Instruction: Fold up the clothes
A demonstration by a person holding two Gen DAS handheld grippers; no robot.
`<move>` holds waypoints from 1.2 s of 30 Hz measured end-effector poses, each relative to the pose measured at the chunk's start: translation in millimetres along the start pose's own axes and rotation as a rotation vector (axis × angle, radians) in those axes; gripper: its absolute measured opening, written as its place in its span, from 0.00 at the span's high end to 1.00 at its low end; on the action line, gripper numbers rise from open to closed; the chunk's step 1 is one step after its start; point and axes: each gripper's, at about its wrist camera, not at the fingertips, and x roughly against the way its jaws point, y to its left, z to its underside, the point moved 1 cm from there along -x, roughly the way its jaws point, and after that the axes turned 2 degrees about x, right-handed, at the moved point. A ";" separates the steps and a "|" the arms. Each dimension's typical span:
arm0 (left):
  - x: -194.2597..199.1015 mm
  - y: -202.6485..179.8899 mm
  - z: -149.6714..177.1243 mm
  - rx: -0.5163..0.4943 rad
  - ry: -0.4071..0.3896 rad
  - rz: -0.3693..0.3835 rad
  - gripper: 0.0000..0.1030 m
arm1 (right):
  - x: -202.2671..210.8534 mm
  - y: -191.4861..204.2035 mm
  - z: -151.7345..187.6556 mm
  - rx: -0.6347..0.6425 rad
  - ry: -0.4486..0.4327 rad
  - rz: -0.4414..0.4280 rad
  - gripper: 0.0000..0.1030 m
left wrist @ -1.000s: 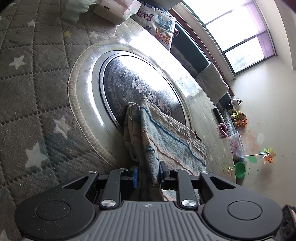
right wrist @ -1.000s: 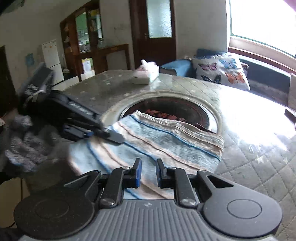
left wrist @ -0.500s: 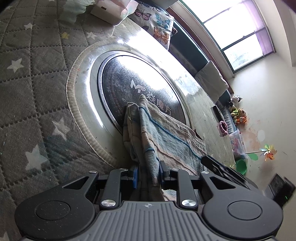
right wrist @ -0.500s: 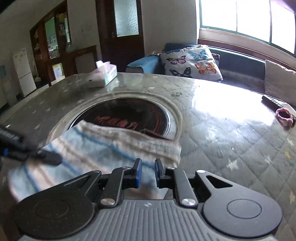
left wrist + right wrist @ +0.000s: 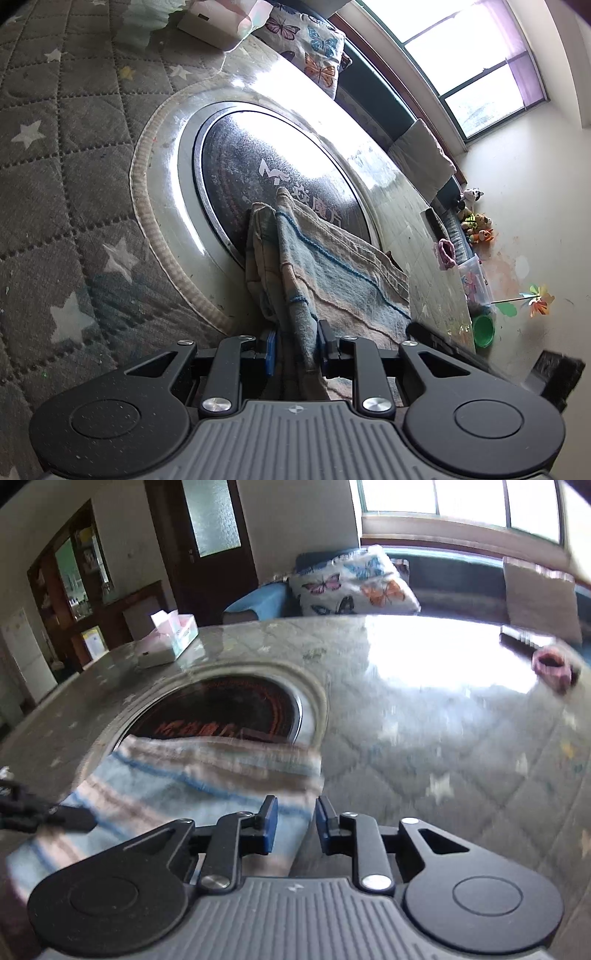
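Note:
A blue and beige striped cloth (image 5: 325,266) lies folded on the table, partly over the round dark hotplate (image 5: 273,166). My left gripper (image 5: 295,350) is shut on the near edge of the cloth, which bunches between its blue pads. In the right wrist view the cloth (image 5: 192,786) lies flat in front, blurred by motion. My right gripper (image 5: 293,825) is open and empty just above the cloth's right corner. The left gripper's fingers (image 5: 55,818) show at the left edge of that view.
The table has a grey quilted cover with stars (image 5: 55,166). A tissue box (image 5: 168,638) stands at the far left, a pink hair tie (image 5: 552,664) and a dark remote (image 5: 521,637) at the far right. A butterfly cushion (image 5: 351,583) lies on the bench behind.
My right gripper has opened and swung right along the cloth to its right corner. My left gripper has kept its hold and barely moved.

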 end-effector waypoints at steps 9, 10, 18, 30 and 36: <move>-0.2 -3.2 1.8 -0.015 -0.016 -0.021 0.77 | 12.5 -2.1 21.9 -0.117 0.006 -0.060 0.70; -0.3 -3.5 1.9 -0.016 -0.017 -0.022 0.77 | 12.7 -1.2 23.0 -0.127 0.005 -0.067 0.70; 2.6 -7.8 4.1 -0.043 -0.014 -0.046 0.77 | 27.3 6.5 32.3 -0.155 -0.010 -0.080 0.94; 2.8 -16.2 7.5 -0.105 -0.019 -0.078 0.78 | 25.3 4.0 43.2 -0.215 -0.008 -0.096 0.83; 4.4 -40.3 6.4 -0.167 -0.025 -0.078 0.82 | 32.1 5.4 41.2 -0.204 -0.046 -0.096 0.93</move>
